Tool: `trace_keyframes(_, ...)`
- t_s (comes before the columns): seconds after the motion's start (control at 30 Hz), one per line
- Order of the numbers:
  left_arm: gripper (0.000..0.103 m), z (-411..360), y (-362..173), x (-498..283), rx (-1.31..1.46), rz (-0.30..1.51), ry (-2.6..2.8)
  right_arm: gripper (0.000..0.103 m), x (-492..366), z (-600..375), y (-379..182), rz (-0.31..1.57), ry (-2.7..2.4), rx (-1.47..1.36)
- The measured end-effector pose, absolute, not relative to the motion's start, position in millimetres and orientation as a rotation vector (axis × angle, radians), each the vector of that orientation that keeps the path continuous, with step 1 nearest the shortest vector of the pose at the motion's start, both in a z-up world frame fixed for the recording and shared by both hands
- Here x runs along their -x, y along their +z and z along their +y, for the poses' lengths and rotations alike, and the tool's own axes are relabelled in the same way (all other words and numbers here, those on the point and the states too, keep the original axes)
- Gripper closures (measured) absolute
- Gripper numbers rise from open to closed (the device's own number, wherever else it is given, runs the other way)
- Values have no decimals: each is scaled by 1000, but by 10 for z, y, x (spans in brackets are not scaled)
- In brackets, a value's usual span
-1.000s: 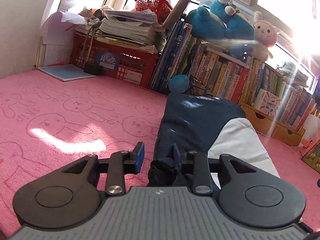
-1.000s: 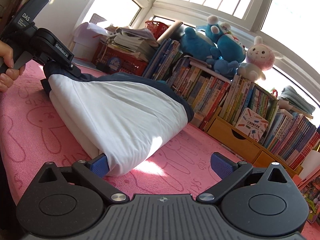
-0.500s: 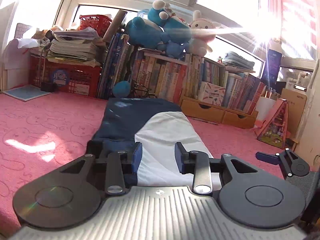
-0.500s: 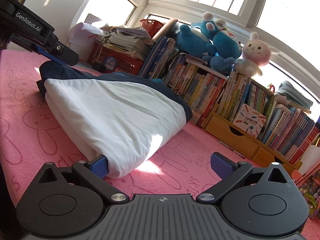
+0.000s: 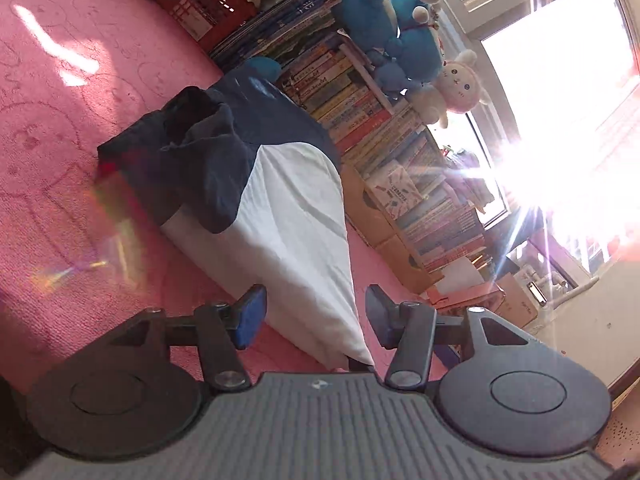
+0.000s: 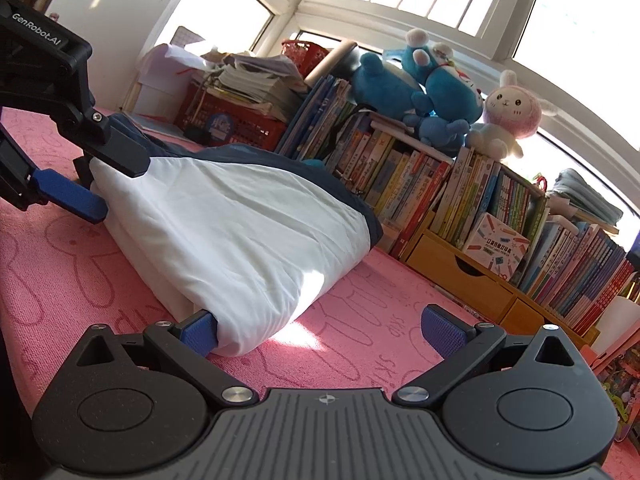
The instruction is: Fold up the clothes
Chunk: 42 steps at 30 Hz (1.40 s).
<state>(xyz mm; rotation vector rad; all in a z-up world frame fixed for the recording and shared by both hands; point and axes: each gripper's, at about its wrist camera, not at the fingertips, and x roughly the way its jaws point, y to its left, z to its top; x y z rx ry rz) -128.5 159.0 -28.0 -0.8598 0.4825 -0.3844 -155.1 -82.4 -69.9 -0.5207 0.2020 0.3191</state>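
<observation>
On the pink rabbit-print mat (image 6: pixel 360 344) the garment (image 6: pixel 240 224) lies as a thick folded bundle, white on top with dark navy (image 5: pixel 208 160) bunched at one end and trailing along the side toward the bookshelf (image 6: pixel 460 200). Its long axis runs from our right gripper (image 6: pixel 320 332) toward our left gripper (image 5: pixel 312 316): each one sits at an opposite end, so neither is the nearer.

Our right gripper stands spread wide and grasps nothing; its left pad touches the near rounded corner of the white fold, while the other pad is well clear over bare mat. Our left gripper is parted too, though less widely, and empty (in the right wrist view we see it at the far end, one blue pad just beside the white edge). From its own camera the narrow white end points in between its fingers.

We judge the bundle already folded. Whether another fold is wanted, or this is the finished shape, we cannot tell.
</observation>
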Motion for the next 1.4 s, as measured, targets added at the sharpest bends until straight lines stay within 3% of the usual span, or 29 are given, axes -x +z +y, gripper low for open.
trace_keyframes(0.27,52,1343,-388,994,887,503,-355,0,1553,-819,-698,198,316,525)
trace_keyframes(0.37,62,1377,-414,1004,871,513,-272,0,1554,-817,-698,197,315,527)
trace_keyframes(0.43,61,1390,-414,1032,862,506,-264,0,1556,-817,-698,196,314,528)
trace_keyframes(0.5,54,1355,-399,1044,863,488,-262,0,1557,-816,-696,194,313,529)
trace_keyframes(0.53,40,1322,-383,1041,865,475,-265,0,1557,-816,-695,194,313,530)
trace_keyframes(0.57,15,1276,-358,1017,860,458,-289,0,1558,-817,-695,193,312,529)
trace_keyframes(0.6,0,1247,-350,999,852,461,-277,0,1560,-818,-696,193,312,529)
trace_keyframes(0.67,0,1189,-335,963,836,468,-255,0,1563,-818,-697,192,311,530)
trace_keyframes(0.73,6,1131,-320,927,820,474,-233,0,1568,-815,-698,190,309,533)
trace_keyframes(0.77,24,1102,-313,909,811,477,-222,0,1571,-814,-699,189,308,535)
trace_keyframes(0.8,61,1088,-312,893,810,482,-209,0,1575,-813,-701,188,307,536)
trace_keyframes(0.83,74,1190,-370,892,861,497,-180,0,1578,-811,-702,187,306,538)
trace_keyframes(0.9,89,1421,-508,873,992,528,-197,0,1587,-800,-710,182,313,551)
trace_keyframes(1.13,91,1700,-225,1165,755,344,-34,0,1617,-763,-738,168,335,595)
trace_keyframes(1.33,88,1855,-394,1074,854,409,-19,0,1593,-776,-726,183,337,585)
trace_keyframes(1.4,65,1803,-367,1031,844,406,-33,0,1585,-769,-725,189,334,586)
